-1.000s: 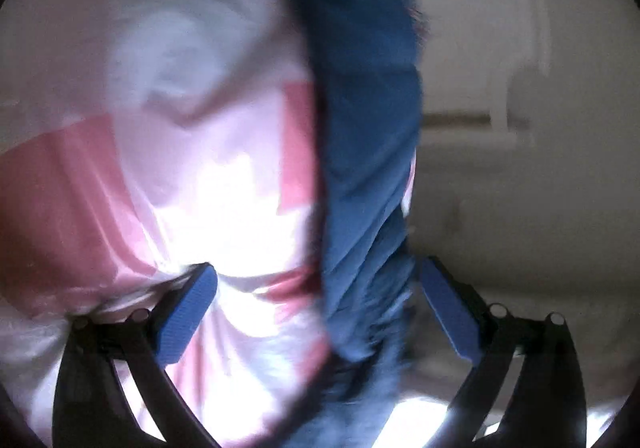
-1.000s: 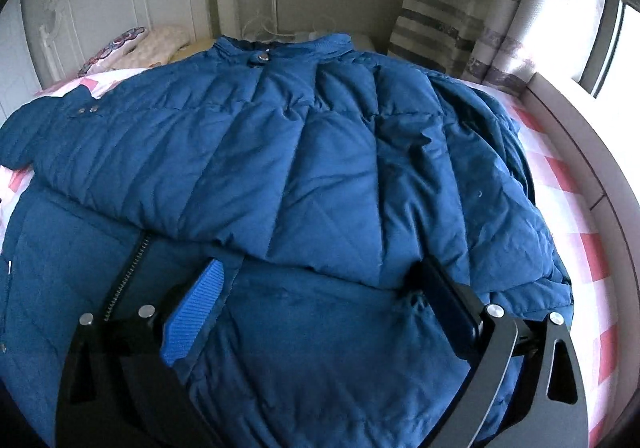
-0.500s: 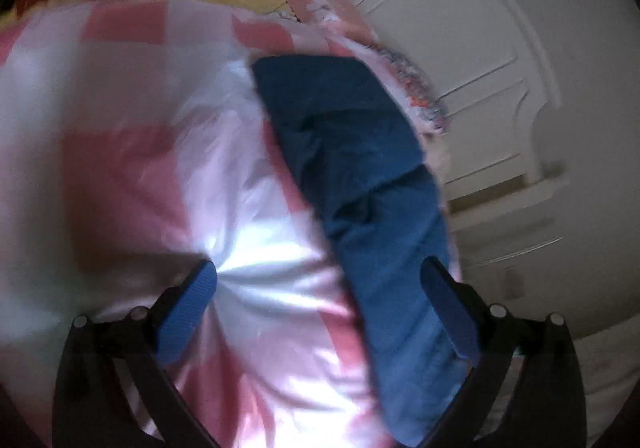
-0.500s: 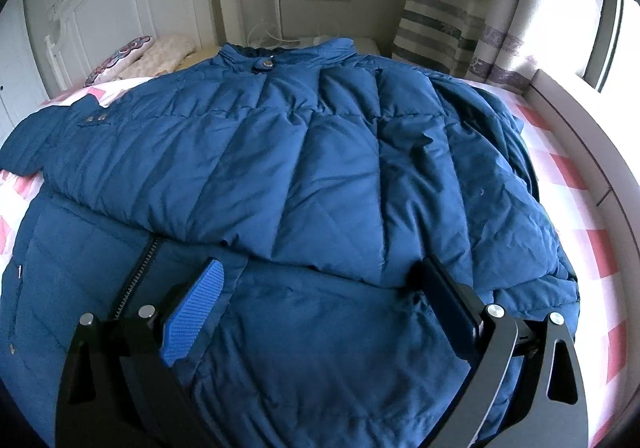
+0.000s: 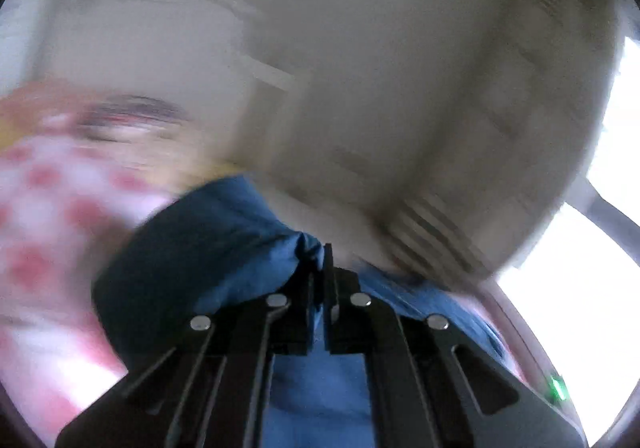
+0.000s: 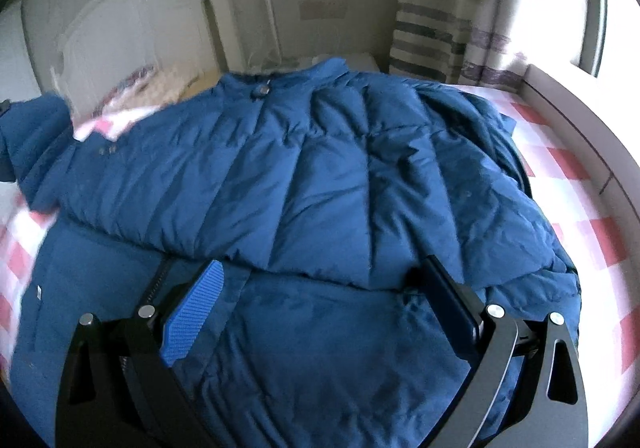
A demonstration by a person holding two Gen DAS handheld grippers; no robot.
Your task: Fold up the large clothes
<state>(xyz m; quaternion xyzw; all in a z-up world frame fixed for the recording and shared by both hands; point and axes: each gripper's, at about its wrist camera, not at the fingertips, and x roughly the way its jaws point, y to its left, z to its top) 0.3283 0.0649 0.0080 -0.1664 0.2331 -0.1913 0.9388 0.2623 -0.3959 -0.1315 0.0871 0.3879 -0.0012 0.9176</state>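
1. A large, dark blue quilted down jacket lay spread across a bed covered in a pink-and-white checked sheet. Its stand-up collar, with one snap button, pointed toward the far end.
2. The jacket's upper panel was folded over the lower front. Its edge ran left to right across the near middle of the right wrist view, and a dark zipper showed at the near left, just below that edge.
3. The right gripper hovered over the jacket's near part with its fingers spread wide and nothing between them. The ribbed blue pad of the left finger was clear to see; the right finger showed only its dark side.
4. The left gripper had its two black fingers pressed together on a bunched fold of the blue jacket sleeve. That view was heavily blurred.
5. In the right wrist view the sleeve end stood raised at the far left, above the sheet.
6. A white carved wooden headboard stood at the far left, with patterned pillows just in front of it.
7. A grey-striped curtain hung at the far right beside a bright window, and a pale raised ledge ran along the right side of the bed.
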